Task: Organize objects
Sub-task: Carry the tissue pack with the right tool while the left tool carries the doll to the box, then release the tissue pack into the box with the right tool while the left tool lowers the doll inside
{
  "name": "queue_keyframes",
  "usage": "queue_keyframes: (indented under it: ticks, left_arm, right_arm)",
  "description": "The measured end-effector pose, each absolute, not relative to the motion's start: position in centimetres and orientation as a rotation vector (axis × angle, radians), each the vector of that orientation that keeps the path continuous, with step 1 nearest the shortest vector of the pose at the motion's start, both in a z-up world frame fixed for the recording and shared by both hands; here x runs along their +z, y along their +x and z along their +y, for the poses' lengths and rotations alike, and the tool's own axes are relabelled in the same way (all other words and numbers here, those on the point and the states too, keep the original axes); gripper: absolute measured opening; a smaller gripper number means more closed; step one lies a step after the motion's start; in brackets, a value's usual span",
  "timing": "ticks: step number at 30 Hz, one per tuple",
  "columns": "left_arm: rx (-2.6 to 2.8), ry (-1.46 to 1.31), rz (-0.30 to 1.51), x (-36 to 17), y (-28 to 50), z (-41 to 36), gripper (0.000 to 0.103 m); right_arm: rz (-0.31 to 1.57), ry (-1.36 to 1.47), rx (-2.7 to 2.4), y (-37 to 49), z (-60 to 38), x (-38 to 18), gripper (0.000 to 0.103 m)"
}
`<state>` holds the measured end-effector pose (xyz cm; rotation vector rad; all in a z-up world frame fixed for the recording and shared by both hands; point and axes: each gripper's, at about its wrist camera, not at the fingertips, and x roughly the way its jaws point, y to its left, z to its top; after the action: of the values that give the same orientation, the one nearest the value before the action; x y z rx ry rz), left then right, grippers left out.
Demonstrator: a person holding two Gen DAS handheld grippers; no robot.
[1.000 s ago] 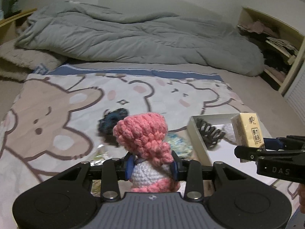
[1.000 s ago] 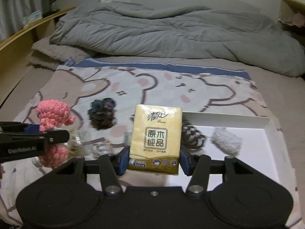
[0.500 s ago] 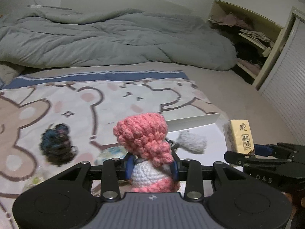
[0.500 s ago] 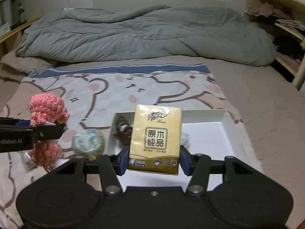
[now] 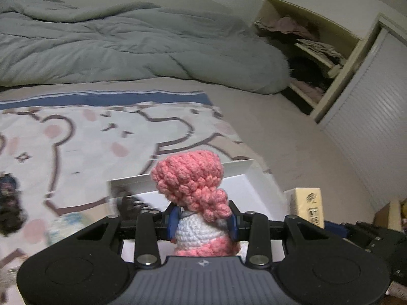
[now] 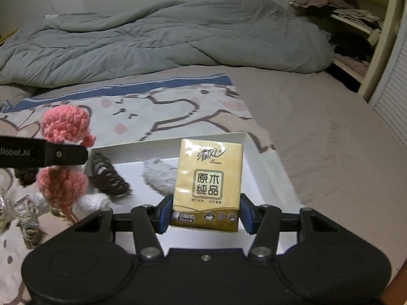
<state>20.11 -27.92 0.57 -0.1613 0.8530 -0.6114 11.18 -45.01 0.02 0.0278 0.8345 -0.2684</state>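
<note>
My left gripper (image 5: 202,222) is shut on a pink and white crochet doll (image 5: 193,178), held above the left end of a white tray (image 5: 244,167). The doll (image 6: 63,127) and left gripper also show at the left of the right wrist view. My right gripper (image 6: 206,214) is shut on a yellow tissue pack (image 6: 207,183), held upright over the tray (image 6: 257,150). A black hair claw (image 6: 106,175) and a grey fluffy item (image 6: 157,175) lie in the tray. The tissue pack (image 5: 309,208) shows at the right of the left wrist view.
The tray sits on a cartoon bear blanket (image 6: 165,109) on a bed. A crumpled grey duvet (image 6: 152,40) lies at the back. A dark scrunchie (image 5: 9,203) and shiny wrapped items (image 6: 28,218) lie left of the tray. Shelves (image 6: 356,25) stand at the right.
Both grippers have swung to the right with their loads, from left of the tray to over it. The tray now lies straight ahead of both. Neither grip has changed.
</note>
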Motion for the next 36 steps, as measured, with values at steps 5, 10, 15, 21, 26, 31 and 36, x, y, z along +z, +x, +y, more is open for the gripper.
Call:
queue_keyframes:
  ticks: [5, 10, 15, 21, 26, 31, 36]
  left_arm:
    - [-0.701, -0.263, 0.843, -0.3, 20.7, -30.9, 0.039]
    - [-0.746, -0.321, 0.835, -1.8, 21.7, -33.4, 0.039]
    - [-0.788, -0.412, 0.829, -3.7, 23.3, -35.6, 0.039]
    - [-0.807, -0.46, 0.889, -7.8, 25.1, -38.2, 0.039]
    - [-0.793, -0.452, 0.922, -10.7, 26.4, -39.1, 0.038]
    - [-0.713, -0.469, 0.964, -12.7, 27.4, -39.0, 0.035]
    - [-0.631, -0.434, 0.957, -12.4, 27.8, -38.0, 0.031]
  right_arm:
    - [0.832, 0.026, -0.31, 11.1, -47.1, -0.5, 0.054]
    - [0.838, 0.016, -0.336, 11.4, -49.2, -0.9, 0.054]
    - [0.833, 0.003, -0.358, 12.0, -51.4, -1.5, 0.054]
    - [0.844, -0.022, -0.356, 13.2, -53.1, -2.8, 0.054]
    - [0.859, -0.04, -0.323, 14.6, -54.0, -4.0, 0.054]
    - [0.874, -0.049, -0.3, 16.2, -54.3, -5.1, 0.054]
    - [0.886, -0.082, -0.238, 17.9, -53.6, -6.0, 0.054]
